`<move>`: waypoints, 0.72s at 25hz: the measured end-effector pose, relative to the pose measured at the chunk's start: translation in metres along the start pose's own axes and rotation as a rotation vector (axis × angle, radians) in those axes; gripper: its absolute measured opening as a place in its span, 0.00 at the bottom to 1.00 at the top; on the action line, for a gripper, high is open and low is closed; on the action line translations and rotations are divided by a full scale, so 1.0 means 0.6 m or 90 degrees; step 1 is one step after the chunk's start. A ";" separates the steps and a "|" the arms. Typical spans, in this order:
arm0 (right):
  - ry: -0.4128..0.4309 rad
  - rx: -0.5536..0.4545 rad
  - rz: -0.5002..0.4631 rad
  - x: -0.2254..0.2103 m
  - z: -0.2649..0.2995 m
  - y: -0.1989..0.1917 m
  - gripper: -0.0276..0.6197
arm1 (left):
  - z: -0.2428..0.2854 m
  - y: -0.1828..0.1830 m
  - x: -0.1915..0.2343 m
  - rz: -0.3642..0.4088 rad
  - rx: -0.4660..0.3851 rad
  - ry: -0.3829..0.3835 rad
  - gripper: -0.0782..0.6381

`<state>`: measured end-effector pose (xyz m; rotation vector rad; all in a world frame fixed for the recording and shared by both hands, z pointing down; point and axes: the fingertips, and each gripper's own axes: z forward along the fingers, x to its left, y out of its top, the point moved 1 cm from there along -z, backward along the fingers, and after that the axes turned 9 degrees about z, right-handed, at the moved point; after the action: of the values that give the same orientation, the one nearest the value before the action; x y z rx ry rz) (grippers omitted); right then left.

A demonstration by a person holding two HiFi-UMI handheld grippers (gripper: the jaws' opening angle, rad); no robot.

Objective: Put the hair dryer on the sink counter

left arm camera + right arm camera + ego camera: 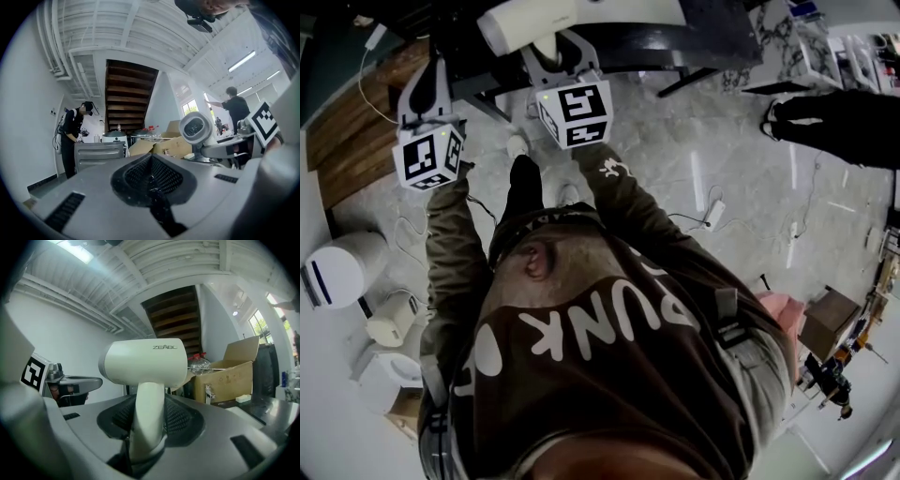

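A white hair dryer [145,364] stands upright in my right gripper [147,427], whose jaws are shut on its handle. In the head view the hair dryer [530,23] is at the top, above the right gripper [553,56] and its marker cube. My left gripper [427,89] is held up beside it to the left, apart from the dryer. Its jaws [150,183] are closed together with nothing between them. From the left gripper view the hair dryer [197,127] shows nozzle-on at the right. A dark counter [675,47] lies just beyond both grippers.
White round appliances [342,267] stand on the marble floor at the left, near wooden steps [356,141]. Cables and a power strip [712,214] lie on the floor. Another person's legs [834,122] are at the upper right, a cardboard box [827,319] at the right.
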<state>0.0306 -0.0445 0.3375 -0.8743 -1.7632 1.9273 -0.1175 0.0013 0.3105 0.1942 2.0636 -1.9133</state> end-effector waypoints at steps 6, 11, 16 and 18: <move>-0.021 0.054 -0.001 -0.022 0.112 -0.045 0.30 | 0.086 -0.055 0.056 0.005 -0.004 0.007 0.10; -0.043 0.106 0.011 -0.032 0.203 -0.083 0.30 | 0.153 -0.112 0.105 -0.018 0.007 0.004 0.10; -0.068 0.151 0.017 -0.054 0.272 -0.115 0.30 | 0.204 -0.155 0.132 -0.036 0.020 -0.009 0.10; -0.079 0.171 0.024 -0.063 0.294 -0.128 0.30 | 0.221 -0.169 0.140 -0.040 0.021 -0.014 0.10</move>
<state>-0.0695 -0.1894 0.4230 -0.7106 -1.5129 2.2204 -0.2093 -0.1489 0.3724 0.1169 2.0472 -1.9788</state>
